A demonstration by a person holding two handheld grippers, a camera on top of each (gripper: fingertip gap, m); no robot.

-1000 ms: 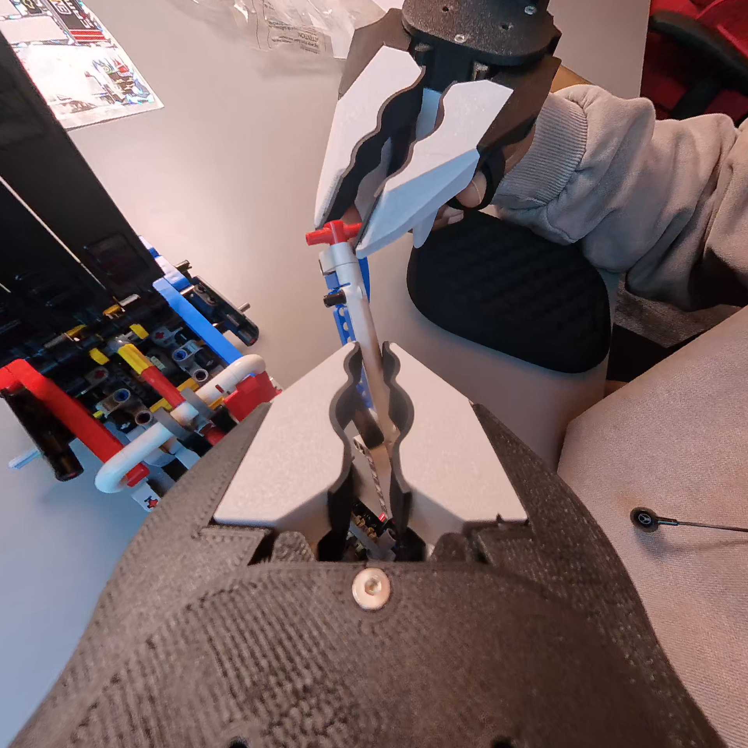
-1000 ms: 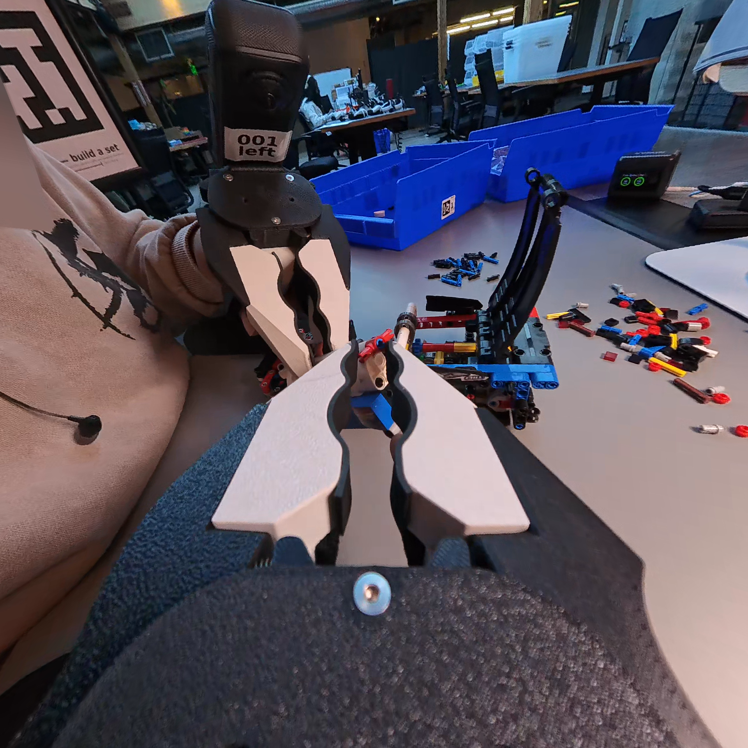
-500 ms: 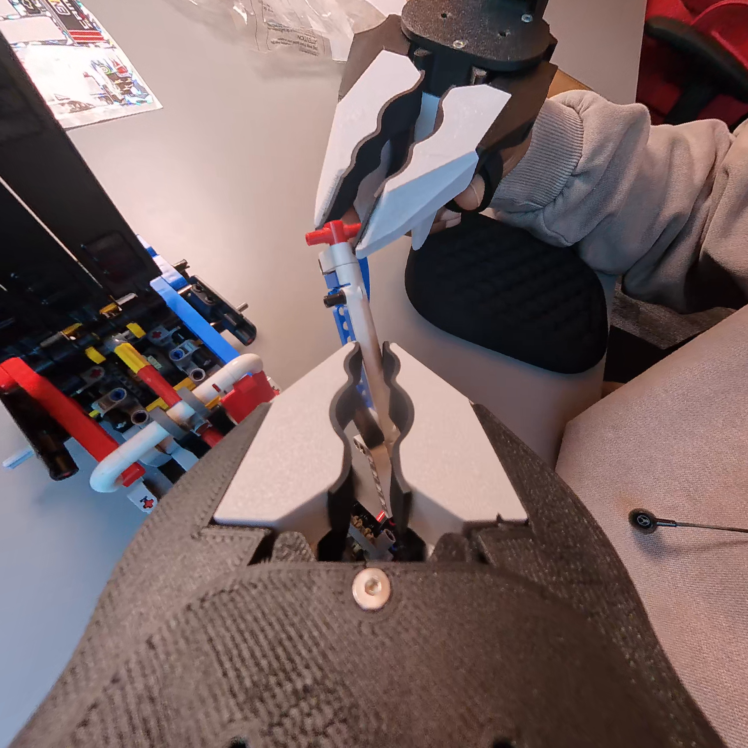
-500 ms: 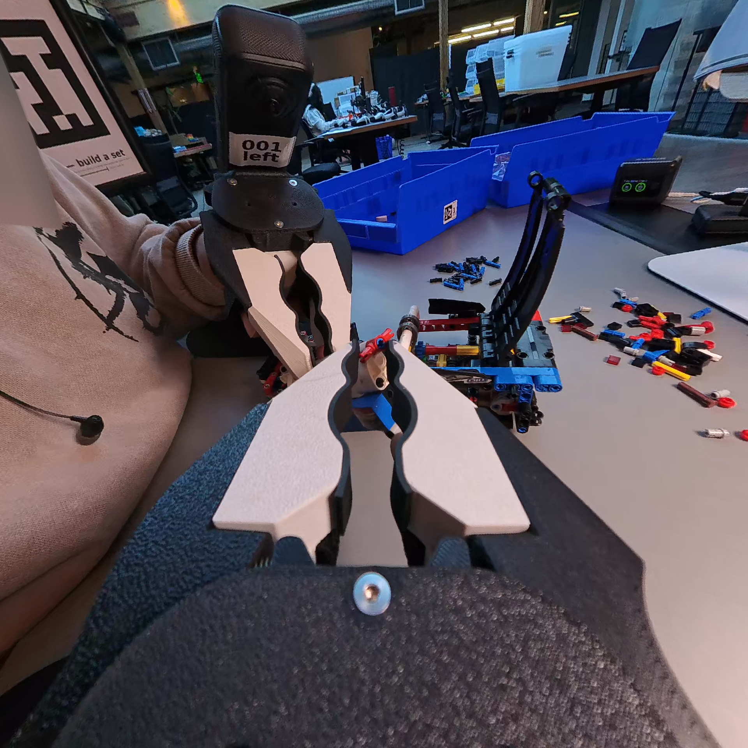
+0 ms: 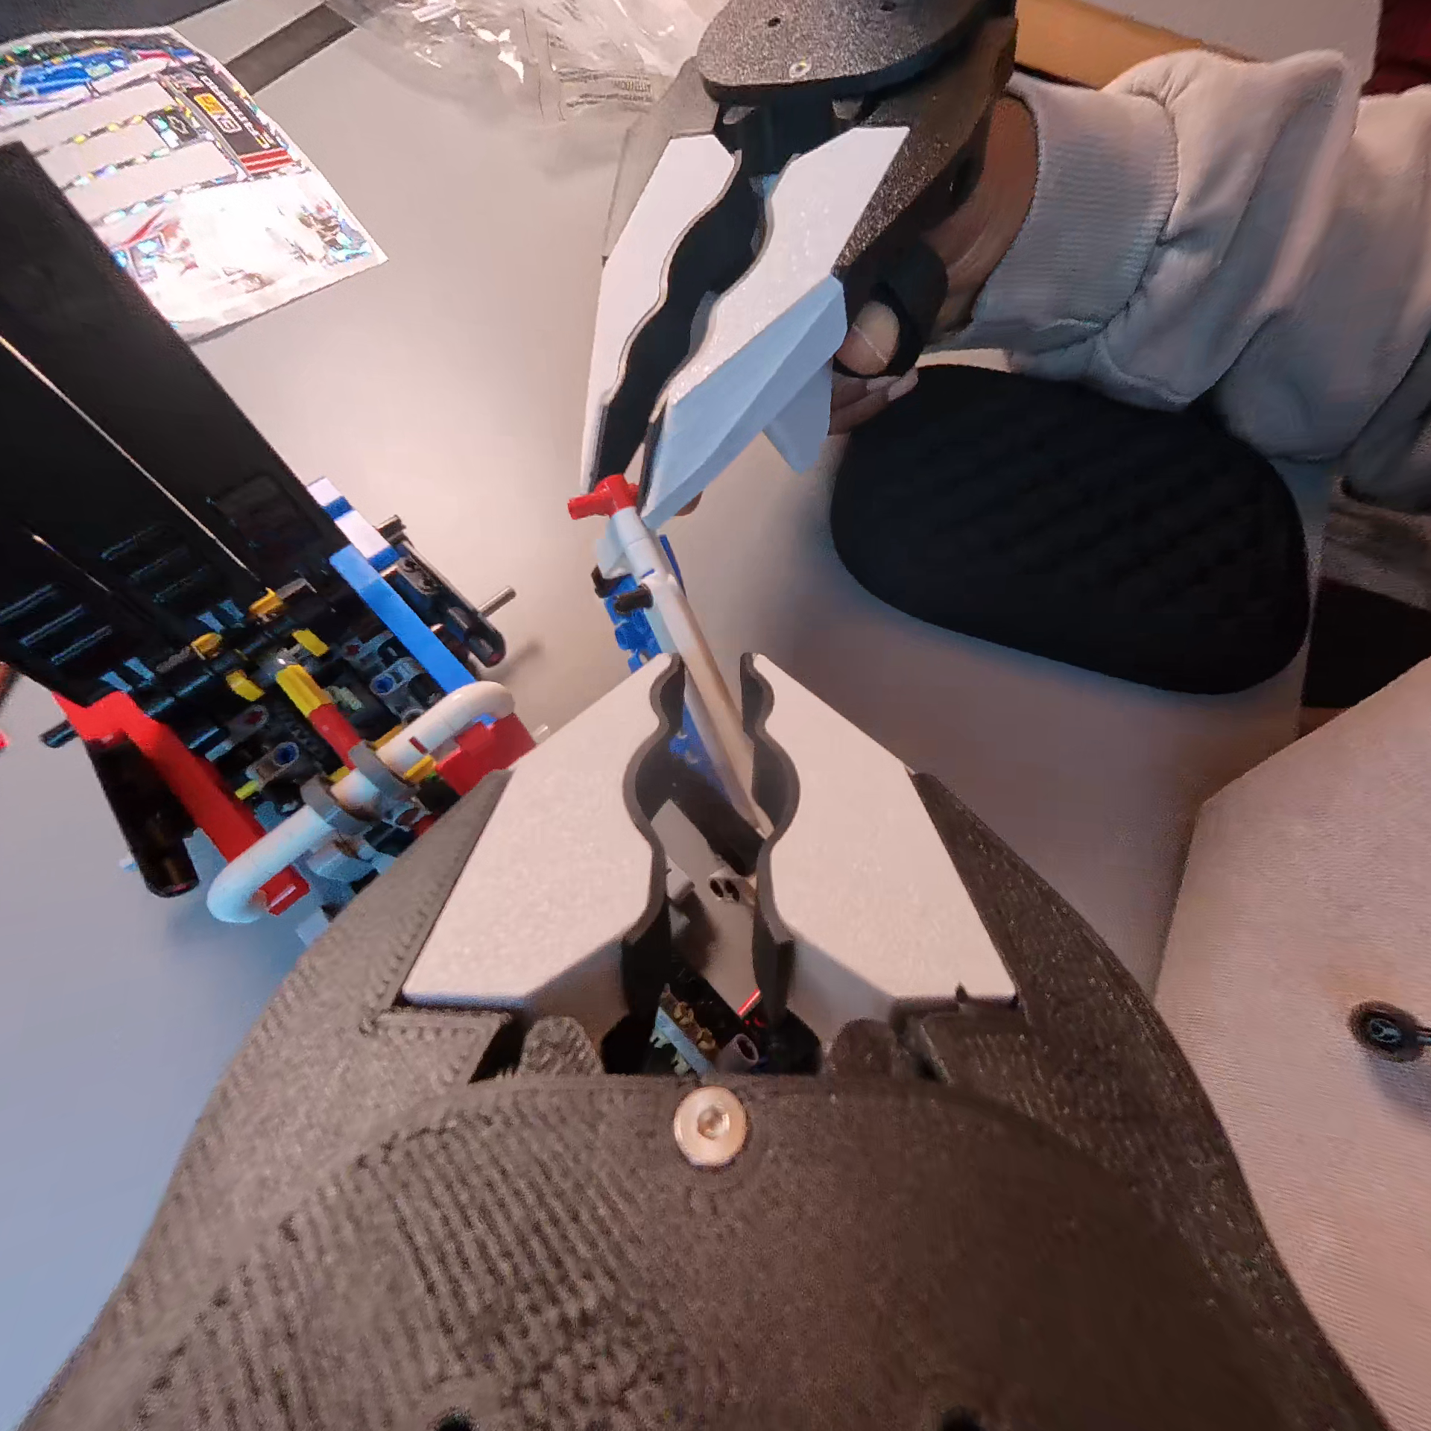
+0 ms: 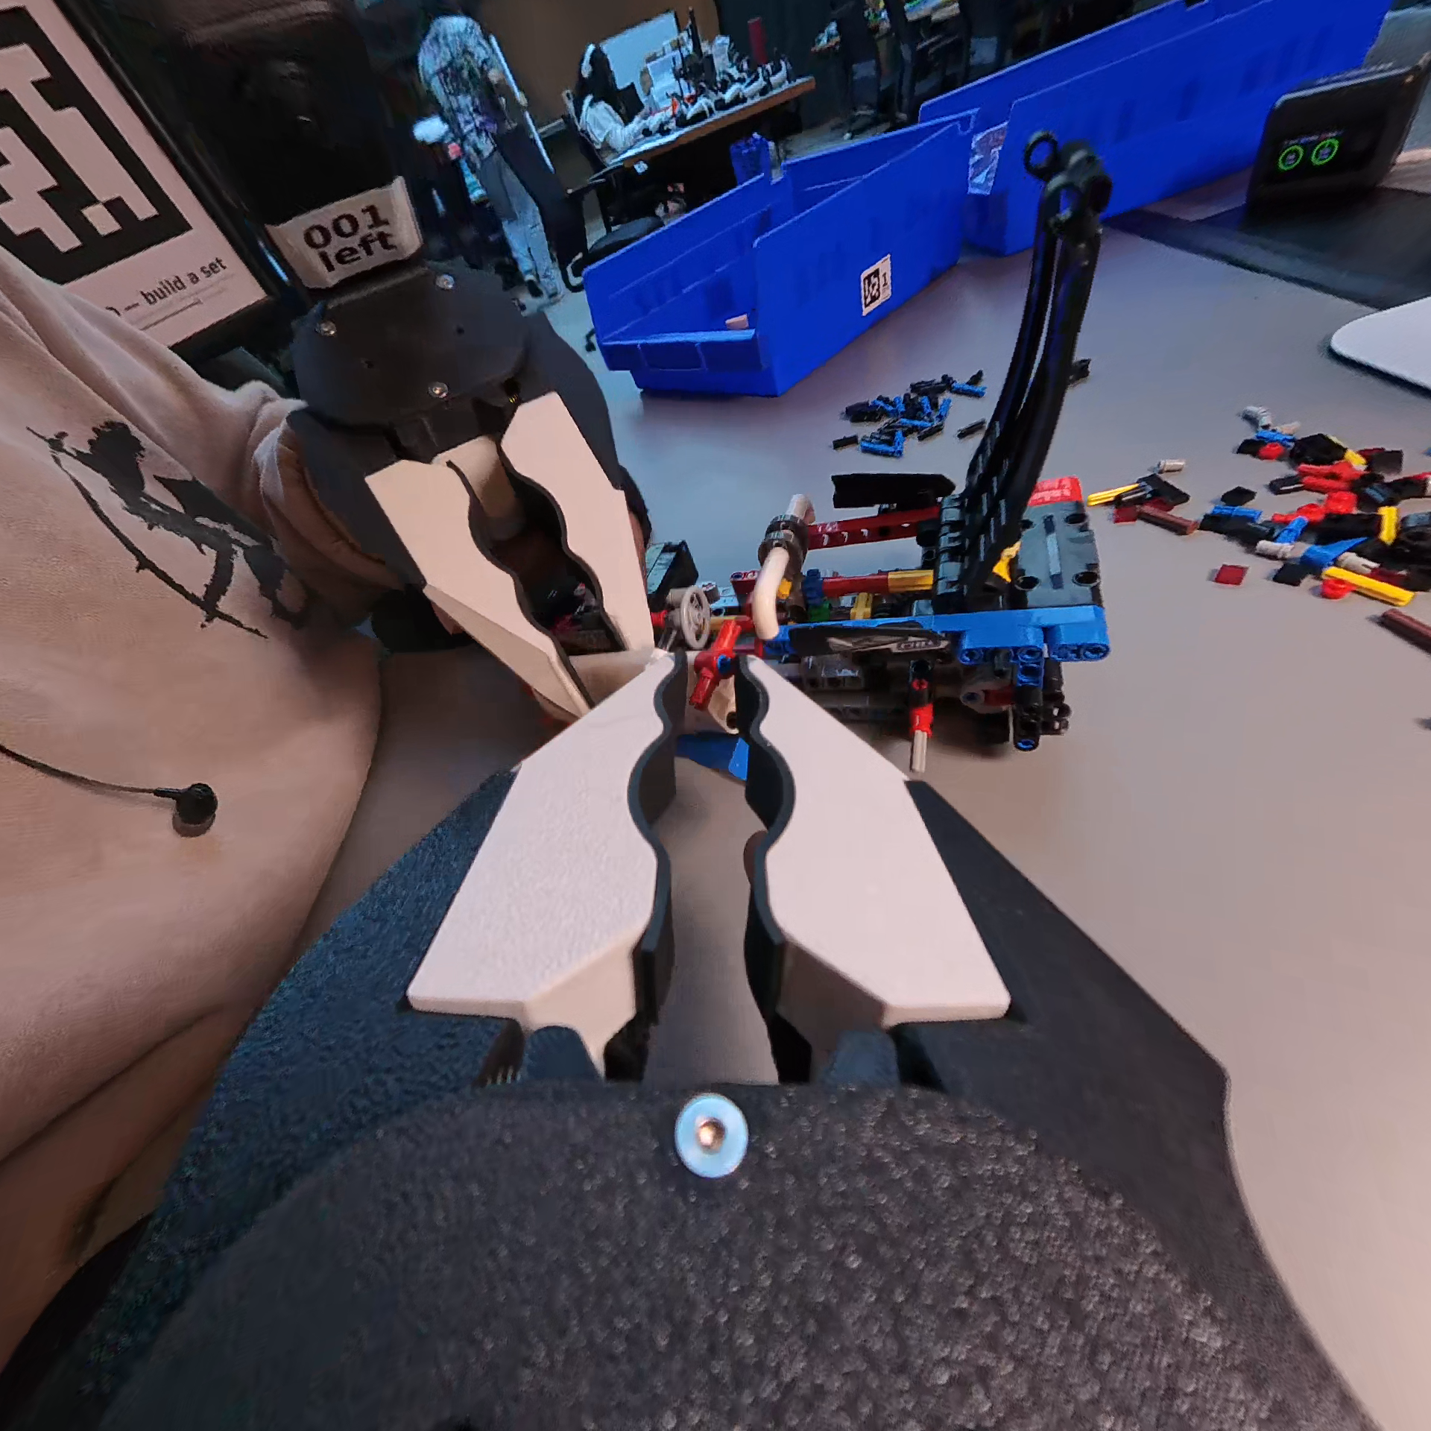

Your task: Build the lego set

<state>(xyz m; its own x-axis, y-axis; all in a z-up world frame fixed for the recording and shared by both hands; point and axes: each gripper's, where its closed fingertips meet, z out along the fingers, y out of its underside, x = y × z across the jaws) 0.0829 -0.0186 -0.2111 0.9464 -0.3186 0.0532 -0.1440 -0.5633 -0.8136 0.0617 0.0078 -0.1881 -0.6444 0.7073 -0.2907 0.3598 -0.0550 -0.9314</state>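
My left gripper (image 5: 711, 666) is shut on a flat white and blue lego sub-assembly (image 5: 646, 565) and holds it above the table, angled up and away. A red pin (image 5: 600, 495) sticks out of the far end. My right gripper (image 5: 639, 484) comes from above and is closed on that end. In the right wrist view the red pin (image 6: 711, 666) sits between the right gripper's tips (image 6: 708, 662), with the left gripper (image 6: 612, 674) just to the left. The partly built car model (image 5: 310, 697) stands to the left and also shows in the right wrist view (image 6: 929, 619).
Loose lego pieces (image 6: 1332, 534) and small pins (image 6: 906, 418) lie on the grey table. Blue bins (image 6: 774, 271) stand at the back. An instruction booklet (image 5: 193, 193) and a plastic bag (image 5: 542, 62) lie beyond the model. A black pad (image 5: 1068, 526) lies under the person's sleeve. My right fingertips sit around 4 centimeters from my left ones.
Both grippers have shifted and tilted together with the sub-assembly held between them. The car model now looks nearer in the right wrist view. Neither grip has changed.
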